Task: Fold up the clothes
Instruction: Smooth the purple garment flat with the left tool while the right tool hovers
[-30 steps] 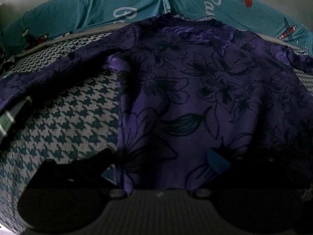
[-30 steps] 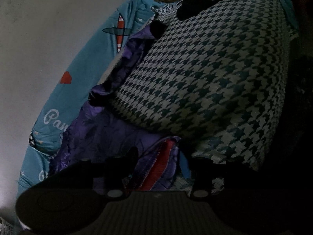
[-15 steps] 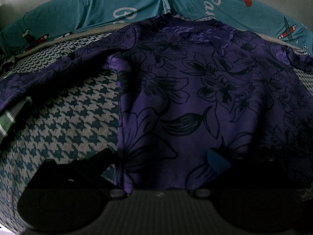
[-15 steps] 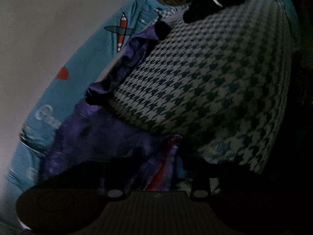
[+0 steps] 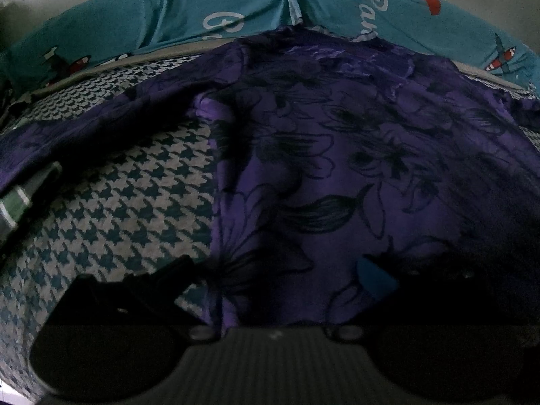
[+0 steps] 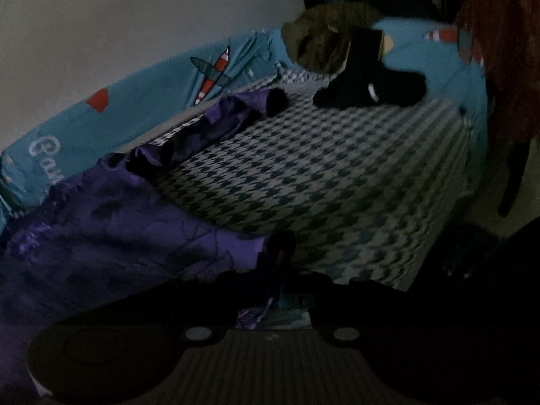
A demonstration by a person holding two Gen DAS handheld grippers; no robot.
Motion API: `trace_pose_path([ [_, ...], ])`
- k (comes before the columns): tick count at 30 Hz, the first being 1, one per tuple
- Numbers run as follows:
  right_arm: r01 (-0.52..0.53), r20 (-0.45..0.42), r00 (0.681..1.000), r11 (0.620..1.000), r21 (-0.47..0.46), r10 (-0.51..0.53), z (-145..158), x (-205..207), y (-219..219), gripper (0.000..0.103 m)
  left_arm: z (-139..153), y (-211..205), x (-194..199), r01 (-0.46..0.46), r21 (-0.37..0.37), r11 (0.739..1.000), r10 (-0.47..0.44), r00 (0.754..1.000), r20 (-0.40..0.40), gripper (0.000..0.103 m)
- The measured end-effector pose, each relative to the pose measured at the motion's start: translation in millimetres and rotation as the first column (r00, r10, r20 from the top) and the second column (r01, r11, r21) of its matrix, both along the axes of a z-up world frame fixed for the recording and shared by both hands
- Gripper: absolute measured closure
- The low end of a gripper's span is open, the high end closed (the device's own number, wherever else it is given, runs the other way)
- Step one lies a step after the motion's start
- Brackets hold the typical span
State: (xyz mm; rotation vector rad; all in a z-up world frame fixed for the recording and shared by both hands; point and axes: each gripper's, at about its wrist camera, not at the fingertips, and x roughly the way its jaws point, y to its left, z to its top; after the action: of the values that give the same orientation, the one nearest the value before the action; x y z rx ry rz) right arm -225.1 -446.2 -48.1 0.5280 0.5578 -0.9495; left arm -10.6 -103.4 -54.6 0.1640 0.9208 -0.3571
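Observation:
A purple top with dark flower outlines lies spread flat on the houndstooth bedcover, collar toward the far pillows. My left gripper hovers open over its near hem, fingers wide apart, the right pad blue. In the right wrist view the same purple top fills the lower left, its sleeve bunched along the far edge. My right gripper is shut on the top's hem corner, with a pinch of purple cloth showing between the dark fingers.
Teal pillows printed with planes and script line the wall behind the bed. A black garment and an olive one lie at the bed's far end. Dark red-brown furniture stands to the right. A green striped item sits at the left edge.
My right gripper has closed on the top's hem corner and its view has swung level along the bed. The left gripper and the garment's body have stayed put.

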Motion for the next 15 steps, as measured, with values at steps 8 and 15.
trace_pose_path([
  [8,-0.013,-0.093,0.996,0.998,-0.065,0.007,1,1,4,0.098,-1,15,-9,-0.010,0.023,1.000,0.010,1.000,0.008,0.000],
  [15,0.000,-0.028,1.000,0.999,-0.050,-0.001,11,-12,6,0.085,0,31,-21,-0.039,0.025,0.999,0.039,0.999,0.016,0.000],
])
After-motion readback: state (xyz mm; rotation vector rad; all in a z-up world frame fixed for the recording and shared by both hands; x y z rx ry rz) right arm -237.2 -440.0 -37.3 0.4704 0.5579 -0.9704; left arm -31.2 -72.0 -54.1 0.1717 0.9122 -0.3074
